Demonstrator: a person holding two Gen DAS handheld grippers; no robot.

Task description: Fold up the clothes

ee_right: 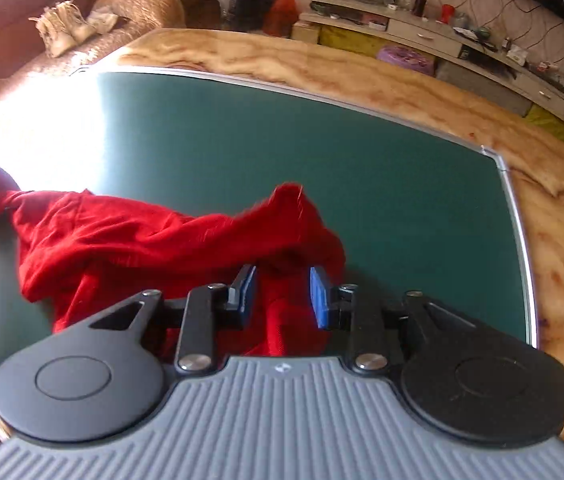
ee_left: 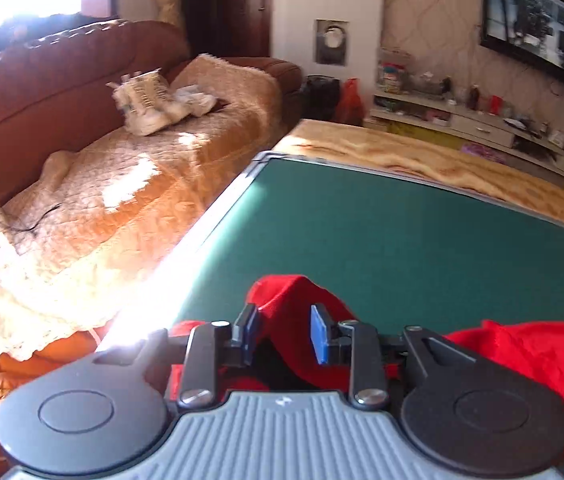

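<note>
One red garment (ee_right: pixel 129 240) lies crumpled on the green tabletop (ee_right: pixel 322 152), toward its near side, with a bunched ridge rising between the two pairs of tongs. The left tongs (ee_left: pixel 286 332) stand wide, their two blue pads (ee_left: pixel 319 334) on either side of a raised fold of the red cloth without pinching it. The right tongs (ee_right: pixel 284 296) are likewise wide apart, hovering over the garment's right end, cloth showing in the gap. Beyond the tabletop's far edge runs one marbled wooden surface (ee_right: pixel 362 68). Left of the tabletop stands one brown sofa (ee_left: pixel 41 92) under a quilted cover.
</note>
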